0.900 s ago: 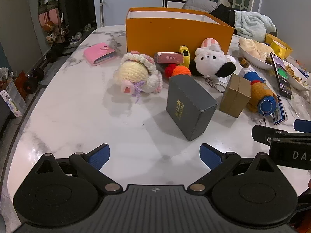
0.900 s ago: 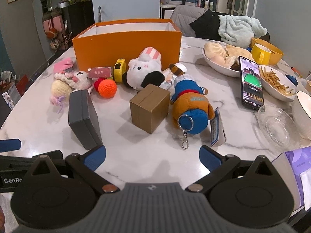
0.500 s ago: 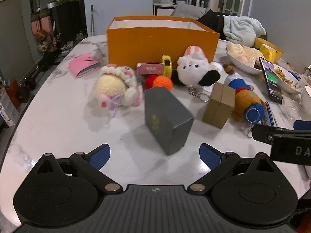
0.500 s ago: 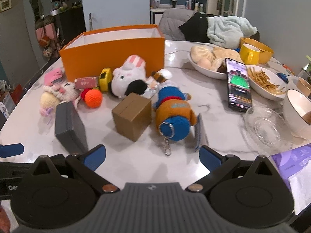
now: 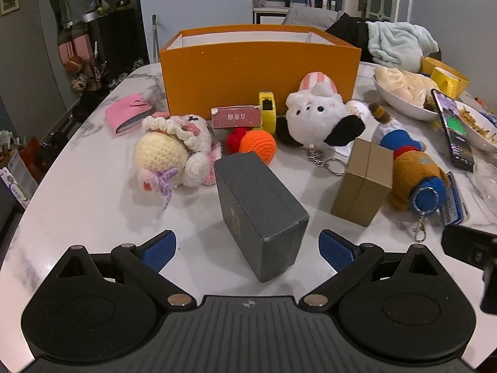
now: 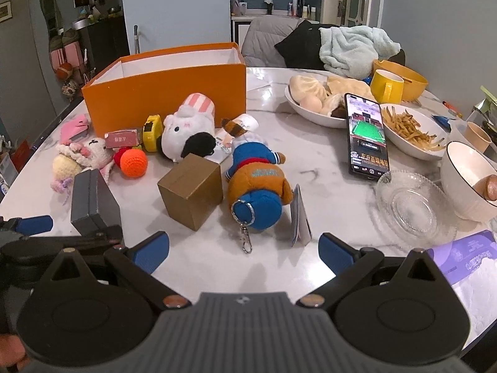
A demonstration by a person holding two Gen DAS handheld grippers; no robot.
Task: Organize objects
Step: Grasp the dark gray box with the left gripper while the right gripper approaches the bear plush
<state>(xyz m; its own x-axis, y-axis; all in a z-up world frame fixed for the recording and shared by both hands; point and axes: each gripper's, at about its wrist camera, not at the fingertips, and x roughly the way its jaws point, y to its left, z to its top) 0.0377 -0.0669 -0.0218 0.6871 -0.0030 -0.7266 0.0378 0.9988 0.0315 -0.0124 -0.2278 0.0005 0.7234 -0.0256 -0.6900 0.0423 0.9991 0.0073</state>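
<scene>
An open orange box (image 5: 261, 68) stands at the back of the marble table (image 5: 93, 211). In front of it lie a crocheted doll (image 5: 170, 152), a white plush (image 5: 316, 115), an orange yarn ball (image 5: 258, 145), a brown cardboard box (image 5: 363, 183), a blue-and-orange plush (image 6: 257, 183) and a dark grey box (image 5: 261, 211). My left gripper (image 5: 247, 248) is open, with the grey box's near end between its fingertips, not touching. My right gripper (image 6: 243, 250) is open and empty, just short of the plush keychain's clasp (image 6: 247, 239).
A pink wallet (image 5: 127, 115) lies at the left. On the right stand bowls of buns (image 6: 323, 99) and fries (image 6: 413, 130), a phone (image 6: 368, 136), a glass dish (image 6: 410, 205), a white bowl (image 6: 469, 180), a yellow mug (image 6: 388, 87) and a purple packet (image 6: 466, 255).
Both grippers have moved forward toward the objects. The grey box now stands between the left gripper's fingertips. Both stay open.
</scene>
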